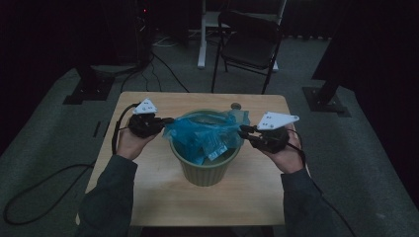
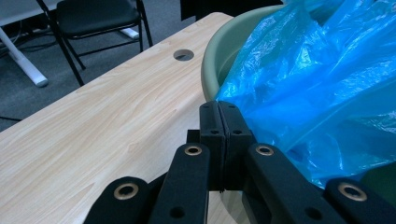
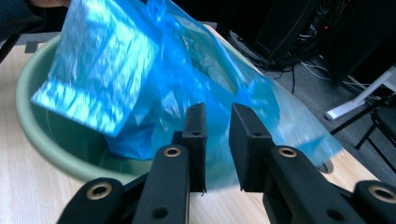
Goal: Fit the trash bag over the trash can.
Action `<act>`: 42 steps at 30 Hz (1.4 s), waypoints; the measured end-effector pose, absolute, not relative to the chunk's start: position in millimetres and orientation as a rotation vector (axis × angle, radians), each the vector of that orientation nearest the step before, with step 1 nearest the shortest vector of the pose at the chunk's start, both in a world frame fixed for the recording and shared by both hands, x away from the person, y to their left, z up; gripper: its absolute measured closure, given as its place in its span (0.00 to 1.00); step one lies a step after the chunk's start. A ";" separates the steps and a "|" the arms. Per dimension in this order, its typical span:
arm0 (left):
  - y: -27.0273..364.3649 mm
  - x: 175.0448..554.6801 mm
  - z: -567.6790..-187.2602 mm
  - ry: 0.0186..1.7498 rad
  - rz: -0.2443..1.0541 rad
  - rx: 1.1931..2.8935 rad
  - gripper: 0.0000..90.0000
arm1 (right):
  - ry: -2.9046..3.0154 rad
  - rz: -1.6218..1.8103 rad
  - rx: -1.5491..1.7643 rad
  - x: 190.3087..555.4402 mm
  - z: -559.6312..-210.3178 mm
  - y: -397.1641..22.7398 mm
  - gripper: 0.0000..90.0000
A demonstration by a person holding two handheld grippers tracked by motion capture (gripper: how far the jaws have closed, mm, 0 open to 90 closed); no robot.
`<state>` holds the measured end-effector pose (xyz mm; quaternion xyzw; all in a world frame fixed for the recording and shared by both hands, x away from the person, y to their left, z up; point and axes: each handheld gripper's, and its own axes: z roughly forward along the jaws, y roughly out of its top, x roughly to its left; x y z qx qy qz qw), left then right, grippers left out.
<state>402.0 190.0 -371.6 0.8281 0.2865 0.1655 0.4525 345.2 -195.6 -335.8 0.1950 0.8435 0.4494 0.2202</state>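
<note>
Wooden table (image 1: 148, 197) carries one green bin (image 1: 205, 168), and this bin is the landmark for everything else. It stands near the middle of the table top, and a round cable hole (image 2: 183, 54) lies in the table behind it. A blue plastic bag (image 1: 205, 133) sits in the mouth of the bin; it is crumpled, and its film rises above the rim and hangs over the rim on both sides, but it is not yet pulled down around it.

The step in hand seems to be the lining of the bin: the bag mouth is being spread over the rim. The left gripper (image 2: 225, 122) is at the left side of the bin, just at the rim, and its jaws are closed tight together on the edge of the bag. The right gripper (image 3: 216, 122) is at the right side of the bin, close to the rim; its jaws stand a little apart, with a clear gap, and the film lies beyond them, not pinched.

For the next move, the right gripper probably needs to take a new piece of the bag edge and pull it outward and down over the rim, while the left one keeps its hold.

Both forearms come from the near side of the bin, and both hands hold the grippers nearly level, pointing inward to the bin.
</note>
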 end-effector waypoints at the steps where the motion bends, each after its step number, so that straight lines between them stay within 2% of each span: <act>1: 190.0 402.0 -371.6 0.708 0.409 2.045 1.00 | 2.334 1.244 0.536 346.4 -335.6 -193.8 0.84; 10: 189.3 401.3 -372.3 0.705 0.401 2.039 1.00 | 2.352 1.260 0.524 357.7 -335.0 -176.7 0.78; 12: 189.7 401.1 -372.8 0.705 0.399 2.037 1.00 | 2.372 1.251 0.516 363.5 -336.4 -166.8 0.73; 15: 189.9 401.1 -373.1 0.706 0.396 2.034 1.00 | 2.376 1.264 0.512 367.0 -336.5 -160.8 0.70; 26: 190.1 400.6 -374.0 0.709 0.395 2.024 1.00 | 2.446 1.215 0.511 380.4 -341.4 -140.0 0.69; 28: 190.2 400.5 -374.1 0.709 0.393 2.023 1.00 | 2.460 1.202 0.518 382.0 -343.4 -138.7 0.70; 29: 190.4 400.3 -374.4 0.709 0.393 2.022 1.00 | 2.514 1.179 0.498 383.8 -348.1 -135.8 0.85; 32: 190.8 399.9 -374.7 0.708 0.393 2.020 1.00 | 2.535 1.152 0.473 379.7 -349.4 -133.9 0.98; 42: 193.2 398.3 -376.2 0.709 0.392 2.015 0.99 | 2.519 1.095 0.440 361.9 -347.6 -147.5 1.00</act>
